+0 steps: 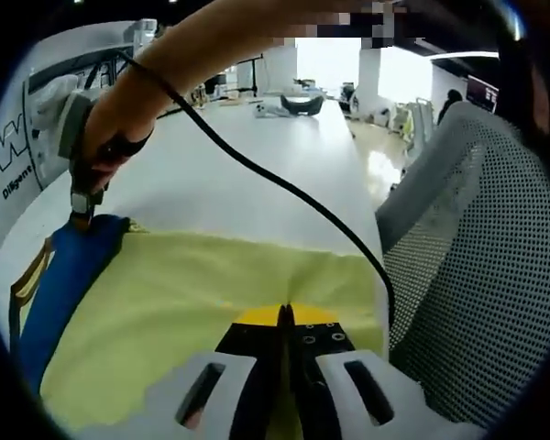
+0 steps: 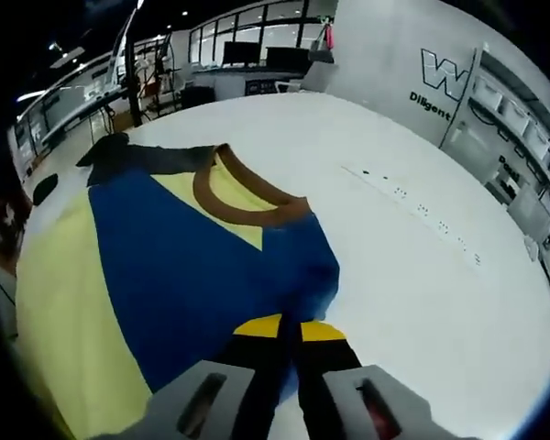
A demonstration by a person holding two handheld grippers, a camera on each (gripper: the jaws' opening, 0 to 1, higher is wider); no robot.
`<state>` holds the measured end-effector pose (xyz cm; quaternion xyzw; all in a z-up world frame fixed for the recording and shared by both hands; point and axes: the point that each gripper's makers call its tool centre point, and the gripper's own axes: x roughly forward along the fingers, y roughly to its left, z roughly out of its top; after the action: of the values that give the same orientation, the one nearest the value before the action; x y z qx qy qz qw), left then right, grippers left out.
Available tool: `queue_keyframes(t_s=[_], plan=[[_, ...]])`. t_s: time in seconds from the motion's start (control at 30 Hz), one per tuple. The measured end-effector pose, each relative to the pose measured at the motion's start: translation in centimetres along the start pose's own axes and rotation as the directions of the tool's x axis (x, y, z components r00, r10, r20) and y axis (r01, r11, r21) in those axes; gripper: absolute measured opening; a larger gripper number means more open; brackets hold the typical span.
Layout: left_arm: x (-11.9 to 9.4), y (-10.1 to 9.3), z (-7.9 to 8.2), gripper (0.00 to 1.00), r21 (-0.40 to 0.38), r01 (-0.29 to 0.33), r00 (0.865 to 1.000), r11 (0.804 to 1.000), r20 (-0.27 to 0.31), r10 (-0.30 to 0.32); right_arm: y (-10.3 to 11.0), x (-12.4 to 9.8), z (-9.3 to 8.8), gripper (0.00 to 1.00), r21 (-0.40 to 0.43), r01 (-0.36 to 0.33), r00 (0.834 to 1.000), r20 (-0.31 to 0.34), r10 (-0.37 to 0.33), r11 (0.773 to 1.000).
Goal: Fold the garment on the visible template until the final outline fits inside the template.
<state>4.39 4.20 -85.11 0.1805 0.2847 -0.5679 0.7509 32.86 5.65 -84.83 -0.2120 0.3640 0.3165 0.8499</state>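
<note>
Two claws: both grip the garment's edge with jaws pressed together.
Garment (image 2: 156,266): blue and pale yellow with a brown neckband, lying flat on the white worktop (image 2: 394,238); in the right gripper view it spreads from the claw toward the far worktop edge.
Garment, yellow part (image 1: 192,293): in the left gripper view it covers the near worktop, with a blue strip along its left side.
Left claw (image 1: 285,316): closed on the yellow cloth at a raised crease.
Right claw (image 2: 291,327): closed on the blue cloth at the garment's near corner; in the left gripper view it (image 1: 81,215) pinches the blue corner, held by a person's hand (image 1: 101,137).
Cable (image 1: 257,174): black, running over the worktop above the garment.
Writing: a large "W" and "Diligent" on the white wall panel (image 2: 440,87) beyond the garment; the rest is cut off.
Open room: bare worktop stretches right of the garment and beyond it.
Chair (image 1: 477,275): grey mesh back, just past the worktop edge right of the garment.
</note>
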Motion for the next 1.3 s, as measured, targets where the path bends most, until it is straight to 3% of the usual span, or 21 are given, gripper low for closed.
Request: queue_keyframes(t_s=[0.1,0.33,0.47,0.73,1.13,1.2,1.3], plan=[[0.0,0.0,0.0,0.00,0.037,-0.004,1.000,0.999,0.001,0.004,-0.1,-0.1,-0.1,0.00,-0.008,0.008,1.000,0.011,-0.008,1.000],[0.2,0.0,0.2,0.00,0.004,-0.020,1.000,1.000,0.024,0.020,-0.4,-0.4,0.1,0.00,-0.007,0.015,0.999,0.037,-0.015,1.000],[0.7,-0.3,0.6,0.00,0.051,-0.019,1.000,0.999,0.022,0.018,-0.7,-0.5,-0.2,0.00,-0.021,0.021,0.999,0.037,-0.020,1.000],[2.1,-0.7,1.8,0.00,0.057,0.000,1.000,0.998,0.029,-0.001,-2.1,-1.0,-1.1,0.00,-0.013,0.045,0.999,0.029,-0.045,0.999],[4.1,-1.2,3.4,0.00,0.012,0.018,0.998,1.000,0.068,-0.018,-4.1,-1.9,-2.8,0.00,-0.018,0.081,0.997,0.015,-0.081,0.997],[4.5,-1.3,3.7,0.00,0.011,0.017,0.997,1.000,0.076,-0.018,-4.5,-2.1,-2.8,0.00,0.028,0.081,0.996,0.035,-0.082,0.996],[5.0,-1.4,4.2,0.00,0.002,0.028,0.996,1.000,0.084,-0.028,-4.9,-2.3,-3.2,0.00,-0.023,0.095,0.995,0.026,-0.094,0.995]])
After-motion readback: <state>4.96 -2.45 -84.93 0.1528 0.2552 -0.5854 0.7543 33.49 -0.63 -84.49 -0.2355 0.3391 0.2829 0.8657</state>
